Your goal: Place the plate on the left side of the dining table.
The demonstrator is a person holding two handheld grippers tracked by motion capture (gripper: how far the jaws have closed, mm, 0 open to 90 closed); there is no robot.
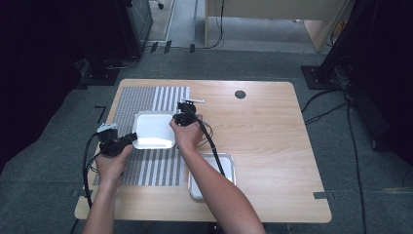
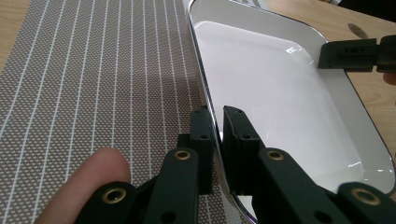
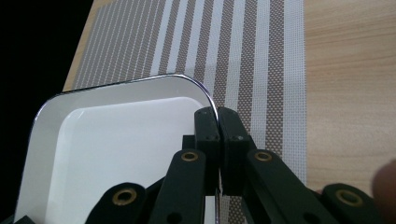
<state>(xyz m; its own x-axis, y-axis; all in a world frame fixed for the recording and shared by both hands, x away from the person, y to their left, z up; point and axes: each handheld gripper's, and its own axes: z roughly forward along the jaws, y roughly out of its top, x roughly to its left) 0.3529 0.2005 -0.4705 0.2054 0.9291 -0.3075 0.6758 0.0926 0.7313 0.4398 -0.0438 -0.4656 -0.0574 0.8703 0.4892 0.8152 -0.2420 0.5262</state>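
Nearest me, at 6 o'clock on the tabletop (image 1: 272, 146), my right forearm crosses a second metal tray (image 1: 229, 168). Ahead, the white tray (image 1: 153, 129) sits over the striped placemat (image 1: 146, 165), which spreads beyond it toward 12 and 6 o'clock. My left tool (image 2: 218, 122) is clamped on the tray's rim at its 8 o'clock corner, jaws pinching the thin edge. My right tool (image 3: 217, 122) is clamped on the rim at the 2 o'clock corner. Farther off at 1 o'clock, a dark round cap (image 1: 240, 94) is set in the wood.

Both grippers (image 1: 127, 140) (image 1: 181, 117) were matte black, with brass-ringed screws (image 2: 182, 154) and trailing black cables (image 1: 214, 151); forearms (image 1: 221, 195) were bare, unsleeved.
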